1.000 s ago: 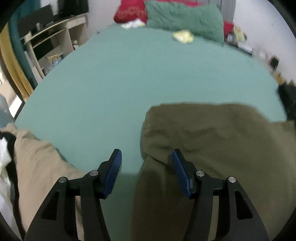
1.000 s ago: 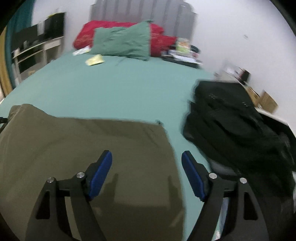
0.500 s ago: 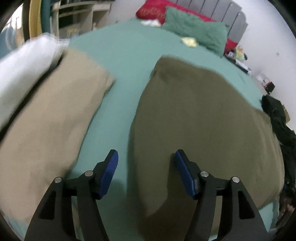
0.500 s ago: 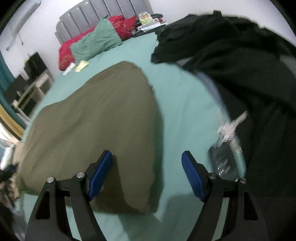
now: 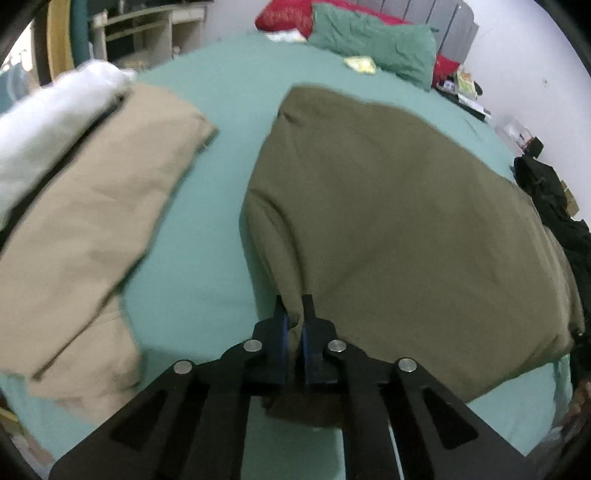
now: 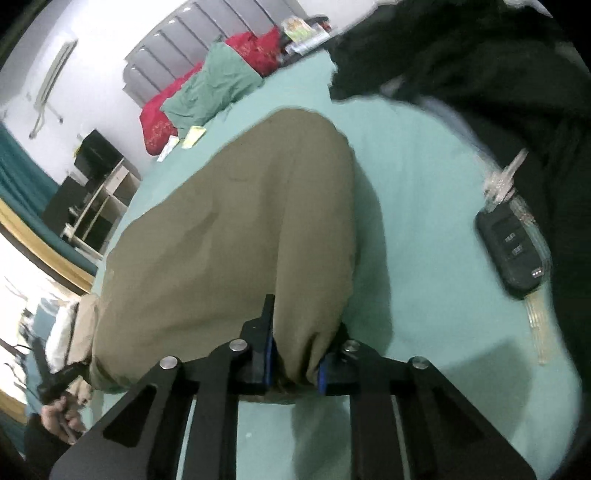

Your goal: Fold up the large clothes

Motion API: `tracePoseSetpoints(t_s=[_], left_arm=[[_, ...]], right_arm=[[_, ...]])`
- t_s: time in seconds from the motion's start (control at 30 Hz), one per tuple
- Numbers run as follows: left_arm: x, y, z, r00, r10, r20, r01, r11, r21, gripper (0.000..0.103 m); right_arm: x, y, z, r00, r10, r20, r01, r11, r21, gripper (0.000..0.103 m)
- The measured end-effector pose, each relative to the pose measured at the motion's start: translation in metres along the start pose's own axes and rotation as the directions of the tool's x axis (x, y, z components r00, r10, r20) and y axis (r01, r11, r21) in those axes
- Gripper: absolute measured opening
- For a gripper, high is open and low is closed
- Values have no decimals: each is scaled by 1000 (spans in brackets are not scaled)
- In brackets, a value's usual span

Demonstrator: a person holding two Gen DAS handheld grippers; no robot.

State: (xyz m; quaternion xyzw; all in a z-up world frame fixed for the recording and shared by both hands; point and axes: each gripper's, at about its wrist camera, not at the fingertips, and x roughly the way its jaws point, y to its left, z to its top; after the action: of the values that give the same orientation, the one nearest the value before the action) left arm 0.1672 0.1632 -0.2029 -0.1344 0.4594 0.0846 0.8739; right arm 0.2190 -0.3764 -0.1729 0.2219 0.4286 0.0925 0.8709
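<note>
A bed (image 5: 221,229) covered in a teal sheet fills most of both views and is the working surface. At its far end stands a grey padded headboard (image 6: 173,55) against a white wall (image 6: 92,55), with red pillows (image 6: 157,123) and a crumpled green pillow (image 5: 373,48) in front of it, and a small yellow packet (image 5: 360,64) just beside the green pillow. A pale shelf unit (image 5: 147,26) stands by the bed on the left, next to a teal curtain (image 6: 14,173).

The olive garment (image 5: 406,221) lies spread across the middle of the bed, folded into a broad slab with its near edge toward the cameras. To its left, apart from it, lies a folded beige garment (image 5: 92,221) with a white one (image 5: 48,122) beside it. To the right a heap of black clothing (image 6: 498,92) lies on the sheet, and a black car key (image 6: 511,251) rests next to it.

The left gripper (image 5: 293,325) has just been closing and now pinches the olive garment's near left edge, the jaws almost together on the cloth. The right gripper (image 6: 293,354) has just been closing too and clamps a thicker bunch of the near right edge. A hand (image 6: 59,417) shows at the lower left of the right wrist view
</note>
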Motion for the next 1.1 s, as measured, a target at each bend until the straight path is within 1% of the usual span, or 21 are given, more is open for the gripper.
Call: tracePoseSetpoints(t_s=[0.07,0.13,0.27,0.37,0.43,0.63,0.7,0.73,0.77,0.8,0.83,0.87,0.9,0.93,0.97,1.03,1.1], left_arm=[[-15,4,-5,1000,7,26,-7,1000,-10,5],[-29,11,-14,1000,-4,25,4,1000,-29,5],[-53,22,-36,999,-41,7,42,997,-65,5],[-73,31,-60,998,-55,5,55,995,-80,5],[-81,36,-69,998,-67,4,67,994,-90,5],[-105,37,-88,997,-80,-12,79,993,-87,6],[-100,36,-90,997,-65,-39,63,996,-68,6],[-97,36,-91,997,-59,-59,55,996,-68,6],[-89,36,-90,994,-46,-97,40,997,-68,7],[-84,35,-88,992,-38,-118,30,997,-67,8],[-82,34,-86,992,-33,-122,25,997,-69,9],[-84,33,-85,993,-34,-115,26,998,-66,11],[-87,33,-82,995,-31,-98,24,998,-63,14],[-92,32,-80,997,-26,-72,22,998,-66,23],[-98,30,-77,999,-10,-44,7,998,-62,34],[-109,24,-72,1000,15,26,-14,999,-52,37],[-120,13,-65,996,39,77,-36,999,-40,37]], right_arm=[[-11,12,-4,999,-31,10,31,998,-48,16],[-23,19,-15,998,-66,12,67,994,-86,16],[-42,12,-35,997,-83,-3,83,995,-63,16],[-54,6,-53,995,-97,-13,96,994,-54,16],[-62,2,-62,995,-99,-16,98,994,-39,16],[-86,-7,-85,992,-124,-18,123,992,-28,16],[-85,-14,-89,991,-129,-39,129,992,-11,17],[-82,-20,-91,989,-137,-55,138,990,12,19],[-81,-24,-92,987,-148,-68,150,988,29,25],[-78,-29,-92,984,-155,-88,160,986,54,31],[-75,-35,-91,982,-152,-114,162,983,83,39],[-77,-41,-92,981,-152,-125,165,980,108,41],[-81,-42,-92,980,-163,-112,176,977,119,42],[-89,-40,-89,979,-190,-79,198,974,113,43],[-99,-35,-84,971,-236,-27,237,967,93,44],[-114,-23,-74,957,-282,64,279,959,57,48],[-123,-4,-65,945,-294,146,298,955,-4,55]])
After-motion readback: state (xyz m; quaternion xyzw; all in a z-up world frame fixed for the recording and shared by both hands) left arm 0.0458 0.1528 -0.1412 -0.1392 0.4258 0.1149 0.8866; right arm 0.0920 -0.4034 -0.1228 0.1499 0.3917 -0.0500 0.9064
